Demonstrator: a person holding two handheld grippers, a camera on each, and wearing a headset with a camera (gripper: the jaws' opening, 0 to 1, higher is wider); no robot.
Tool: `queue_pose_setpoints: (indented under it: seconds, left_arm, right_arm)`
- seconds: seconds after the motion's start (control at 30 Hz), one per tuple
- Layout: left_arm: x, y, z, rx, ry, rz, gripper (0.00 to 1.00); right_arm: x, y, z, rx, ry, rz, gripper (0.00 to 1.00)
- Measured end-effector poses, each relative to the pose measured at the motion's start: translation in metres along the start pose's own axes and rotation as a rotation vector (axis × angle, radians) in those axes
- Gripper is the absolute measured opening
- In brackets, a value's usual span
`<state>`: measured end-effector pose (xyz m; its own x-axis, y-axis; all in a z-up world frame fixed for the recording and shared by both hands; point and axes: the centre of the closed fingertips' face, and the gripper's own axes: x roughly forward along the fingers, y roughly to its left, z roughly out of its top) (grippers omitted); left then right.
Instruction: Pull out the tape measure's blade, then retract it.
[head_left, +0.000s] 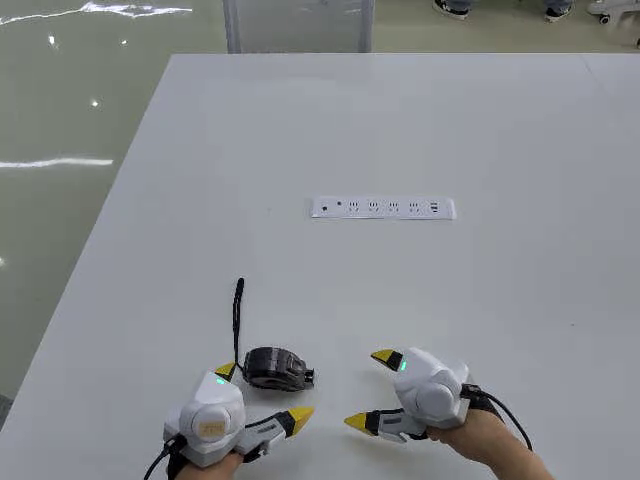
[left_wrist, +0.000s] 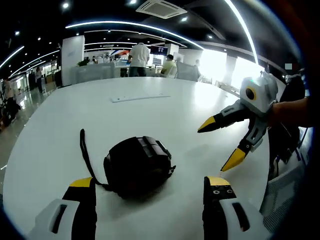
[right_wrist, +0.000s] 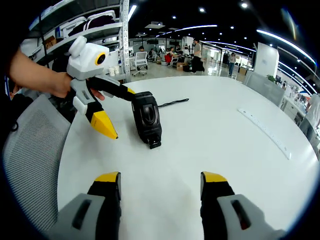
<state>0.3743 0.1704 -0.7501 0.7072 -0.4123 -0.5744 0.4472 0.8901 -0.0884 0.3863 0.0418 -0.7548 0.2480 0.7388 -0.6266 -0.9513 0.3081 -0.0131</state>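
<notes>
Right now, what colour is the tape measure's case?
The tape measure is black, clearest in the left gripper view.

Black tape measure (head_left: 275, 368), blade (right_wrist: 155, 144) in, on the white table (head_left: 400, 130), its thin strap (head_left: 238, 320) straight out beyond it.

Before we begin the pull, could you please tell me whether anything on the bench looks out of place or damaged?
Nothing stands out. The tape measure lies intact on the table, blade in, strap trailing away; the power strip lies flat beyond it. The left gripper and right gripper are open, holding nothing.
</notes>
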Motion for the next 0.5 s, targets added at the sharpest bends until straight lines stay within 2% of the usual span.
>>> queue_pose_setpoints:
  seconds: [0.1, 0.23, 0.37, 0.5]
  left_arm:
    - [-0.006, -0.005, 0.003, 0.031, -0.036, -0.042, 0.87]
    - [-0.008, -0.006, 0.003, 0.039, -0.039, -0.05, 0.88]
    - [-0.02, -0.012, -0.003, 0.095, -0.041, -0.094, 0.9]
    - [-0.025, -0.014, -0.005, 0.104, -0.046, -0.113, 0.94]
  right_arm:
    - [-0.011, -0.001, -0.003, 0.013, -0.024, -0.023, 0.68]
    - [-0.014, -0.001, -0.004, 0.007, -0.032, -0.033, 0.73]
    - [-0.041, 0.0, -0.02, 0.046, -0.049, -0.077, 0.76]
    - [-0.056, 0.003, -0.029, 0.075, -0.054, -0.094, 0.81]
